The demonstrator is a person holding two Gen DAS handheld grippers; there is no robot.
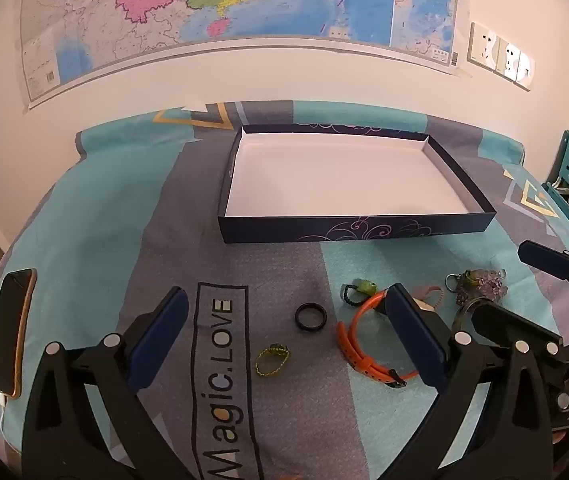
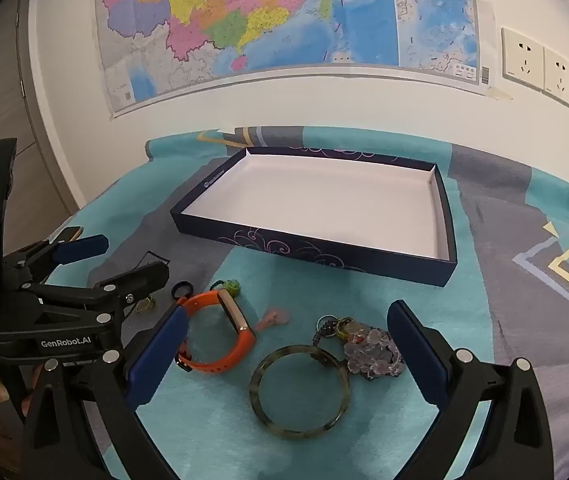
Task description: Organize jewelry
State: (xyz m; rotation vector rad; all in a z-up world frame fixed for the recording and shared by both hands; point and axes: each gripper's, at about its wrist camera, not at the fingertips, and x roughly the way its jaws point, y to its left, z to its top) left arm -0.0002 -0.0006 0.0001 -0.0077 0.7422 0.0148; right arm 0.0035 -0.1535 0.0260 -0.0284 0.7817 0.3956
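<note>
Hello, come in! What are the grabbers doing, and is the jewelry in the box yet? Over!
Left gripper and right gripper open, empty. Box empty; bangle, orange band, black ring on the cloth. Nothing blocking.

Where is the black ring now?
In the left wrist view the black ring lies on the cloth, between the orange watch band and the printed lettering.

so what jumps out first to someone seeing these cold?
The big dark-blue box, white inside and holding nothing, at the middle of the teal cloth. Near its front wall lies scattered jewelry: an orange band and a greenish bangle. A colourful wall map fills the background.
</note>
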